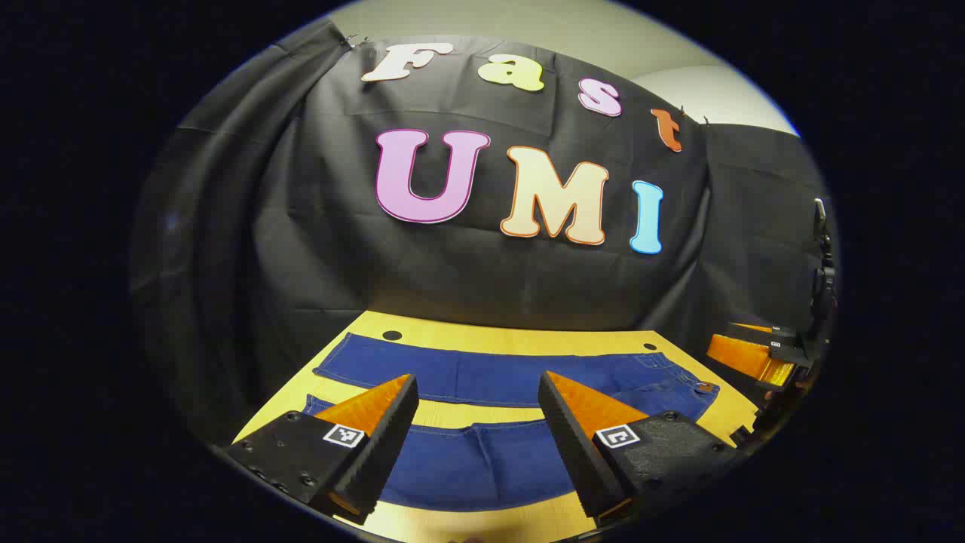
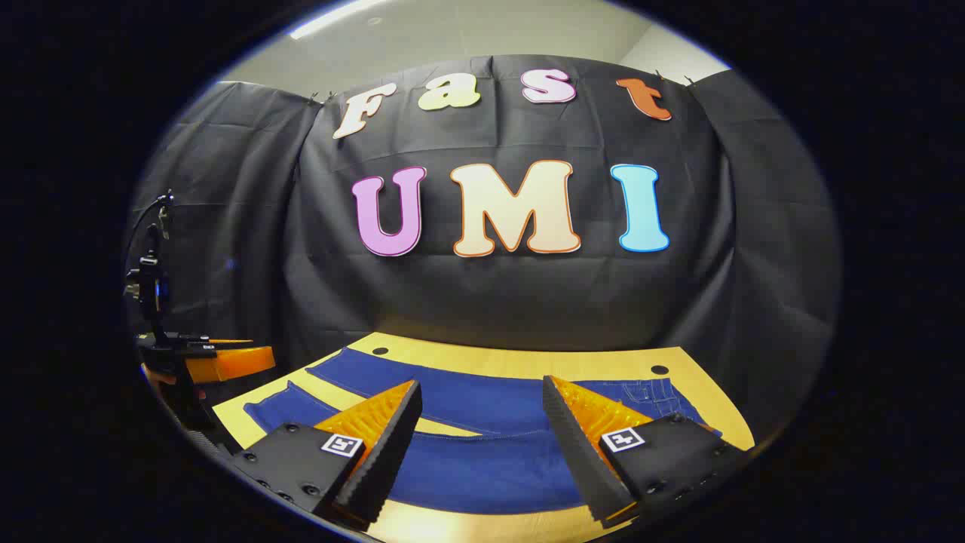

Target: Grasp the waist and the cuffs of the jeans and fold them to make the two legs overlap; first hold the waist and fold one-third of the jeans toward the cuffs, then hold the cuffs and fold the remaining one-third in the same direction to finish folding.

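Note:
Dark blue jeans [image 1: 497,377] lie flat across a light wooden table [image 1: 528,341], both legs stretching left with a strip of wood between them and the waist at the right. My left gripper [image 1: 478,385] hovers open above the near leg, holding nothing. In the right gripper view the same jeans [image 2: 482,407] spread over the table [image 2: 528,360], waist and a back pocket at the right. My right gripper [image 2: 481,392] hangs open over the near leg, nothing between its fingers. The right gripper [image 1: 754,358] also shows at the far right of the left gripper view, the left gripper [image 2: 219,362] at the far left of the right gripper view.
Black cloth closes the booth behind and beside the table. Small round dark holes [image 2: 379,351] [image 2: 659,370] mark the table's far corners. A bare wood strip runs along the table's back edge, and another along the near edge.

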The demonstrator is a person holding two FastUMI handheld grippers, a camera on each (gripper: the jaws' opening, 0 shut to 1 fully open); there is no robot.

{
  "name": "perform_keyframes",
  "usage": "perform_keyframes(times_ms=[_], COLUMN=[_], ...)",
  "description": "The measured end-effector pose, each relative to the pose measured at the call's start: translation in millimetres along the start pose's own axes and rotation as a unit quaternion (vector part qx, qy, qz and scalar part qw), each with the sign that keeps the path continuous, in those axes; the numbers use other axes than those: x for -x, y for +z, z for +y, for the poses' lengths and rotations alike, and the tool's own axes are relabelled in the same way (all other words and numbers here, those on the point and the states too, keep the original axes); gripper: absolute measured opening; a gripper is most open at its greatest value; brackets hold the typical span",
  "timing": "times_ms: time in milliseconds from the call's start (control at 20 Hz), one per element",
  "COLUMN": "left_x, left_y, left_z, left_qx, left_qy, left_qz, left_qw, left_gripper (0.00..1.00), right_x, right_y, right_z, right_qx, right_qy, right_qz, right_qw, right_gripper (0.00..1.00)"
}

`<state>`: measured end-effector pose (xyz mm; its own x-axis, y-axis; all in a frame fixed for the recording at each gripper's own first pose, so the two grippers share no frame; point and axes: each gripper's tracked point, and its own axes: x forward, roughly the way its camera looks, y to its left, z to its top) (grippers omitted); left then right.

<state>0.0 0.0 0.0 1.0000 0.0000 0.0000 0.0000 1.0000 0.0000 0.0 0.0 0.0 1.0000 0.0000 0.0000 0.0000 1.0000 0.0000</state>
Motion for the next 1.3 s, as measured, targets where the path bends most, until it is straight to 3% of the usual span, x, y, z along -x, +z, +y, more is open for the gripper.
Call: perform_keyframes(times_ms=[750,1100,1300], left_x=[10.5,19.7,35.2], left_y=[-29.6,-88.3,-123.8], left_z=[5.5,12.6,37.1], left_qx=[-0.007,-0.031,-0.077], left_qy=[-0.008,-0.071,-0.114], left_qz=[0.035,0.122,0.188], left_qw=[0.999,0.989,0.972], left_gripper=[0.95,0.95,0.95], right_x=[6.6,24.4,39.0], right_y=[-12.1,-33.9,-49.1], right_z=[-13.4,-30.2,-42.3], right_qx=[-0.022,-0.008,0.011], right_qy=[-0.024,-0.046,-0.063], right_qz=[0.01,0.039,0.062], right_qw=[0.999,0.998,0.996], right_gripper=[0.99,0.99,0.99])
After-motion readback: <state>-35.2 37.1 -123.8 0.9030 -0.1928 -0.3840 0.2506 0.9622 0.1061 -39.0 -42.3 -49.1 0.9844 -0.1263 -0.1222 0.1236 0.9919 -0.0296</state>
